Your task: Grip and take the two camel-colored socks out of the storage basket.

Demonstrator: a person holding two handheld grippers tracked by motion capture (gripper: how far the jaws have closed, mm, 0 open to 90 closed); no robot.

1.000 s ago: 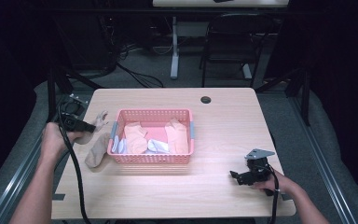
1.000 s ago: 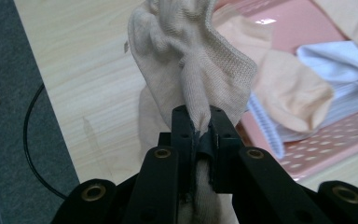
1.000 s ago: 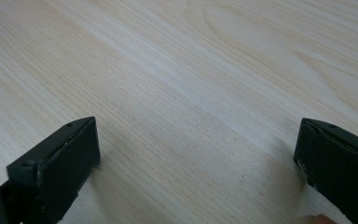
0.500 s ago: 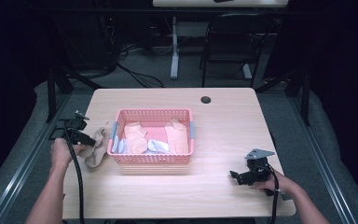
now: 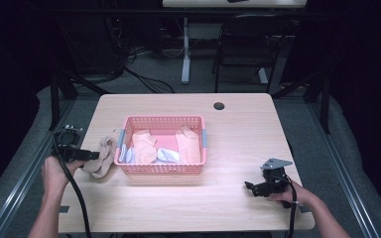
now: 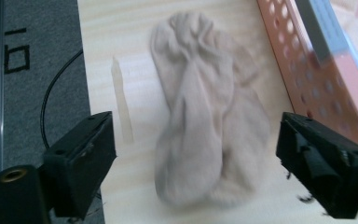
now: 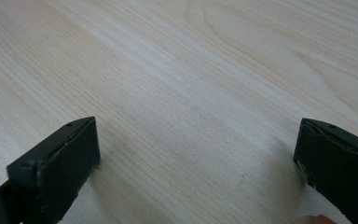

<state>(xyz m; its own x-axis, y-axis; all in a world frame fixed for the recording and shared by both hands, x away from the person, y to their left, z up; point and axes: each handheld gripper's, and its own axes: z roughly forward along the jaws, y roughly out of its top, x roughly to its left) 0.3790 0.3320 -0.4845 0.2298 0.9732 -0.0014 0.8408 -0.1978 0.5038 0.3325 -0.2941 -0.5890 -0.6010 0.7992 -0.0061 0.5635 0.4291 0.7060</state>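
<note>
A crumpled beige sock [image 5: 102, 155] [image 6: 209, 116] lies on the table just left of the pink basket [image 5: 162, 169] [image 6: 324, 84]. My left gripper [image 5: 93, 155] [image 6: 209, 177] is open at the sock's near end, its jaws wide apart on either side of the cloth without pinching it. Inside the basket lie two peach socks [image 5: 144, 145] and a white one [image 5: 167, 156]. My right gripper [image 5: 250, 188] [image 7: 193, 172] rests open near the table's front right, with bare wood between its jaws.
A wooden table [image 5: 238, 134] [image 7: 182, 70] carries everything, with a round cable hole [image 5: 219, 105] at its back. The left table edge runs close to the sock, with grey floor [image 6: 32, 70] and a cable beyond. A chair [image 5: 245, 49] stands behind the table.
My left gripper has come down and back from a raised position to the table's left edge, and the beige sock it held now lies on the table between its open jaws. The right gripper has stayed still.
</note>
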